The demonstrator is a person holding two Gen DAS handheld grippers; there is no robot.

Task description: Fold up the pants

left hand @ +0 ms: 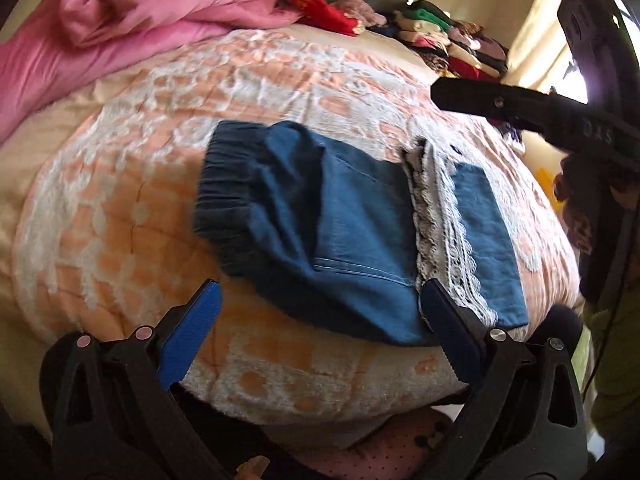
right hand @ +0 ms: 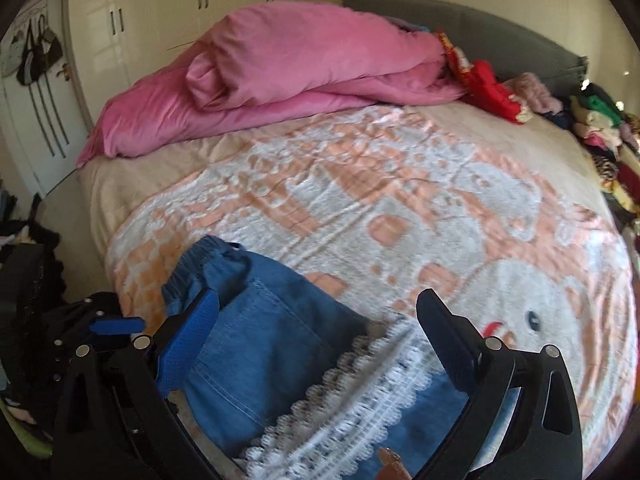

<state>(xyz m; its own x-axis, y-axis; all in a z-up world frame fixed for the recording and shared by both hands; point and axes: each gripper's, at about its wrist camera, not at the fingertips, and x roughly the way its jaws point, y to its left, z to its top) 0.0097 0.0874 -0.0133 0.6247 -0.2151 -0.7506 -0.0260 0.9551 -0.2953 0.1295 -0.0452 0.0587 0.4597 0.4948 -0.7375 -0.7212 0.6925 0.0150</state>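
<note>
Lying folded on a bed (right hand: 400,200), blue pants (left hand: 320,220) with lace trim (left hand: 444,216) rest near the foot edge.
A peach-and-white blanket (left hand: 140,160) covers the bed; pink duvet (right hand: 280,80), clothes pile (left hand: 452,40) and wardrobe (right hand: 180,0) lie behind. From the left wrist, the pants' long axis runs left-right, waistband left. Left gripper (left hand: 320,320) and right gripper (right hand: 320,328) hover, jaws spread.

Blue denim pants (left hand: 340,220) with white lace trim (left hand: 444,216), peach-and-white patterned blanket (left hand: 140,184), pink duvet (right hand: 288,64).
</note>
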